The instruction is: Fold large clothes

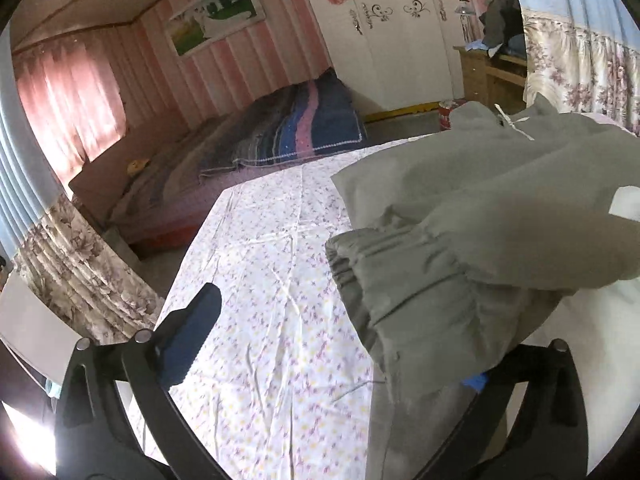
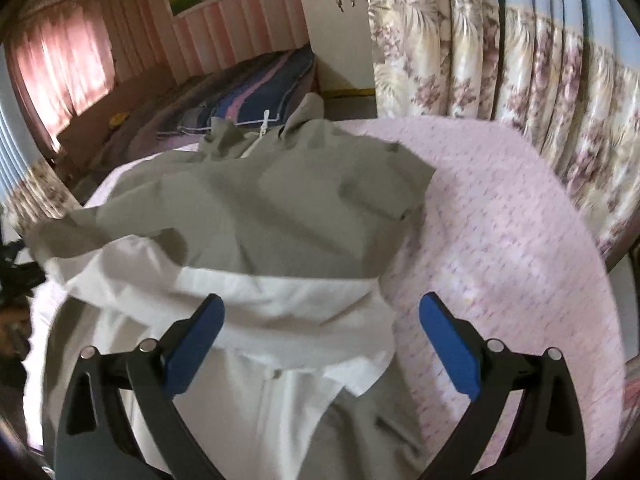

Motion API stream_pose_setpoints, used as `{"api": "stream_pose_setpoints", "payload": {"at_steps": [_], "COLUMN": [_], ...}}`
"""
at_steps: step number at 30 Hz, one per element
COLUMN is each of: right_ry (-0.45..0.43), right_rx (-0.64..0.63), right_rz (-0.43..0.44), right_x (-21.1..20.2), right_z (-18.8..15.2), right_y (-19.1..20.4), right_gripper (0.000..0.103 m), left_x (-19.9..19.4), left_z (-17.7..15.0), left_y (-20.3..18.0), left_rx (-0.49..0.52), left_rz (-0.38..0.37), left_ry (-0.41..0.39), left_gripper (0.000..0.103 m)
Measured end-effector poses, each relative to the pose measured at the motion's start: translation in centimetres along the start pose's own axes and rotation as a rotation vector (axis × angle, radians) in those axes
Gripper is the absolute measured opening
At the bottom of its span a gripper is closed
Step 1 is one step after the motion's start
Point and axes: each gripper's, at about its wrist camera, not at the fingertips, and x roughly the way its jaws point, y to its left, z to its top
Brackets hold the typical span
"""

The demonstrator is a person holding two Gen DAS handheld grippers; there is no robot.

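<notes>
Left wrist view: the left tongs (image 1: pixel 332 344) stand wide apart. One blue pad (image 1: pixel 188 344) shows clearly at the left; of the other, only a small blue tip peeks out from under cloth at the right. A grey jacket (image 1: pixel 460 216) lies on a bed covered by a white sheet (image 1: pixel 260 280) printed with small purple flowers. A gathered elastic cuff or hem of the jacket hangs in front of the right finger and drapes over it, but the pads do not press on it. The jacket's collar end, with a white drawstring (image 1: pixel 516 124), points away toward a white wardrobe (image 1: pixel 400 32). Beyond the sheet sits a second bed with a striped blue and pink blanket (image 1: pixel 304 128), a pink striped wall and a framed picture (image 1: pixel 216 14).

Right wrist view: the right tongs (image 2: pixel 322 344) are also spread apart, both blue pads in sight, hovering over the jacket (image 2: pixel 260 208) with nothing clamped. Here the grey cloth is folded back so that its white lining (image 2: pixel 280 312) shows nearest the tongs. The jacket lies on the sheet (image 2: pixel 500 240), with a flowered curtain (image 2: pixel 500 48) behind it at the right.
</notes>
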Motion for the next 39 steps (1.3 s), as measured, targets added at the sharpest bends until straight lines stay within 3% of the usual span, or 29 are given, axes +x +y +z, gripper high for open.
{"api": "stream_pose_setpoints", "payload": {"at_steps": [4,8,14,17,21,27,31,34,36,39], "right_ry": [-0.014,-0.017,-0.021,-0.019,-0.007,0.008,-0.006,-0.027,-0.036,-0.040], "right_rx": [0.006,-0.001,-0.003,0.003,0.018,0.040,0.048,0.050,0.045,0.002], "right_rz": [0.011,0.018,0.013,0.015,0.010,0.022,0.029,0.014,0.006,-0.022], "right_x": [-0.6,-1.2,-2.1,-2.7,-3.0,-3.1,-3.6,-3.9,-3.8,-2.7], "right_z": [0.5,0.2,-0.6,-1.2,-2.5,-3.9,-3.9,-3.1,-2.4,-0.9], "right_y": [-0.1,-0.1,-0.4,-0.7,-1.3,-1.3,-0.9,-0.8,-0.7,-0.2], "right_gripper": [0.098,0.098,0.098,0.098,0.098,0.098,0.098,0.098,0.098,0.098], "left_x": [-1.2,-1.3,-2.0,-3.1,-6.7,-11.4,-12.2,-10.0,-7.9,-4.4], "left_z": [-0.8,-2.5,-5.8,-7.5,-9.6,-10.2,-9.2,-7.7,-7.2,-7.1], "left_y": [1.1,1.6,-0.3,-1.4,-2.9,-3.4,-2.9,-1.1,0.1,0.0], "left_rx": [-0.017,0.006,0.134,0.158,0.133,-0.023,-0.069,-0.157,-0.228,-0.243], "left_rz": [-0.030,-0.009,0.009,-0.040,-0.169,-0.344,-0.316,-0.270,-0.281,-0.237], "left_ry": [0.012,0.023,0.036,0.041,0.021,-0.049,-0.065,-0.005,0.054,0.158], "left_gripper": [0.100,0.100,0.100,0.100,0.100,0.100,0.100,0.100,0.100,0.100]}}
